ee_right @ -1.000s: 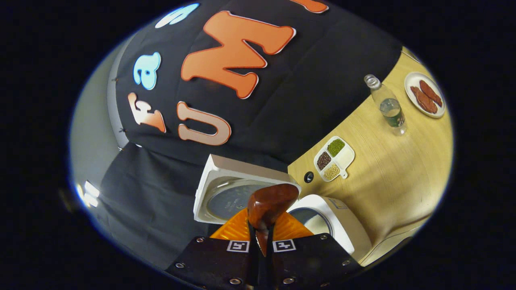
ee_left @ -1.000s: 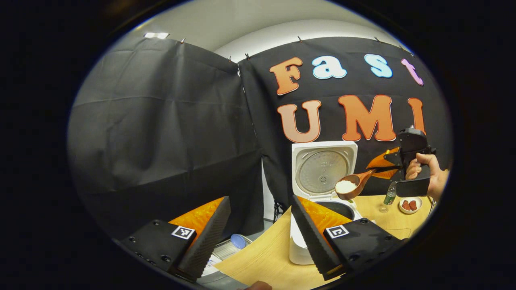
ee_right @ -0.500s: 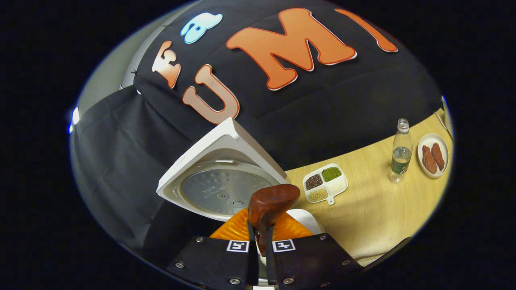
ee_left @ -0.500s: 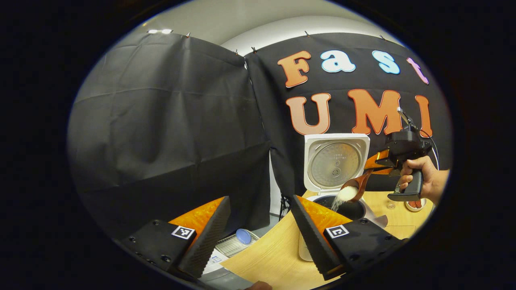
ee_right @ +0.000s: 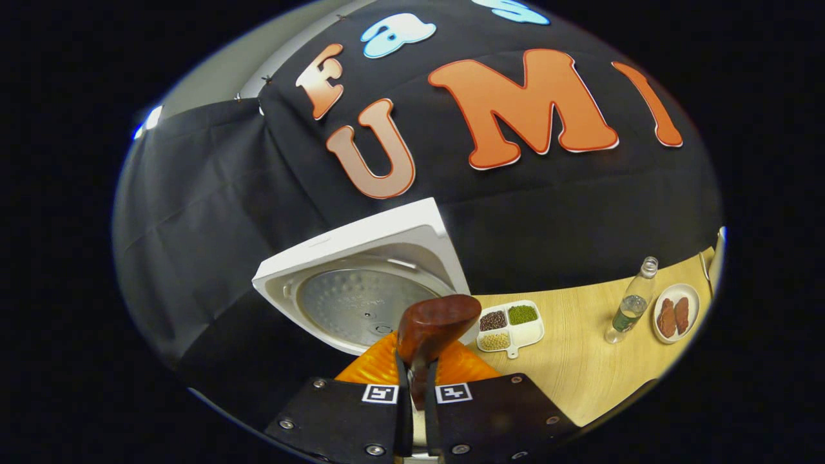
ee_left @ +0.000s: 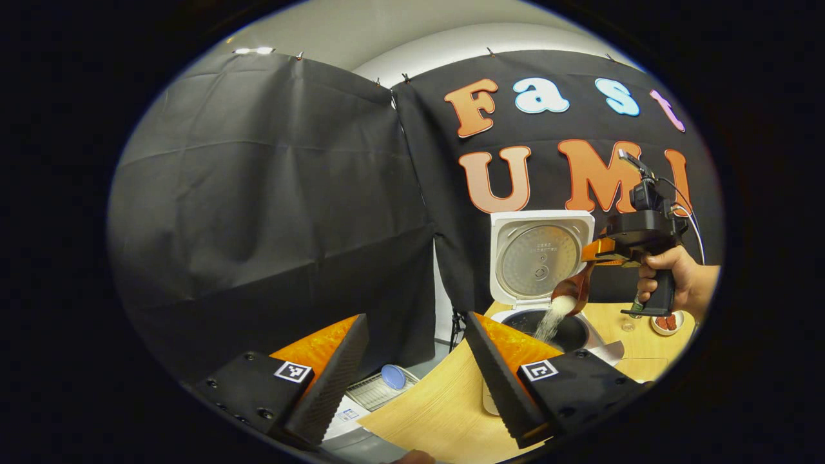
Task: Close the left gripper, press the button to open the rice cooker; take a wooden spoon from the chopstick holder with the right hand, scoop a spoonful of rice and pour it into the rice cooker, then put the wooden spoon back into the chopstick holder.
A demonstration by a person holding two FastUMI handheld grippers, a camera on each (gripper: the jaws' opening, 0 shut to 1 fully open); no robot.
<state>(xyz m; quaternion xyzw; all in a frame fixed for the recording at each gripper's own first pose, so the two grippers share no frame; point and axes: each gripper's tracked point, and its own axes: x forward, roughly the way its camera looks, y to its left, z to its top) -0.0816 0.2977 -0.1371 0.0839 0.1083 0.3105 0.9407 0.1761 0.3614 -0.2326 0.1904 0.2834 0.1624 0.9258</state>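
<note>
The white rice cooker [ee_left: 538, 322] stands on the wooden table with its lid [ee_left: 540, 256] raised. Over its pot, my right gripper [ee_left: 596, 252], held by a hand [ee_left: 677, 274], is shut on the handle of the wooden spoon [ee_left: 573, 290]. The spoon is tipped down and white rice [ee_left: 549, 320] streams into the pot. In the right gripper view the spoon's rounded back [ee_right: 435, 320] sticks out from my right gripper [ee_right: 416, 368], in front of the lid [ee_right: 361, 287]. My left gripper [ee_left: 416, 317] hangs open and empty, to the left of the cooker.
On the table [ee_right: 580, 367] lie a divided dish of grains [ee_right: 510, 324], a clear bottle [ee_right: 628, 301] and a small plate of reddish-brown food [ee_right: 673, 314]. Below the table's left edge sits a wire tray with a blue lid [ee_left: 393, 376].
The right gripper has swung over the pot and tipped the spoon, so the rice that lay in it now pours out. The left gripper stays open and has barely moved.
</note>
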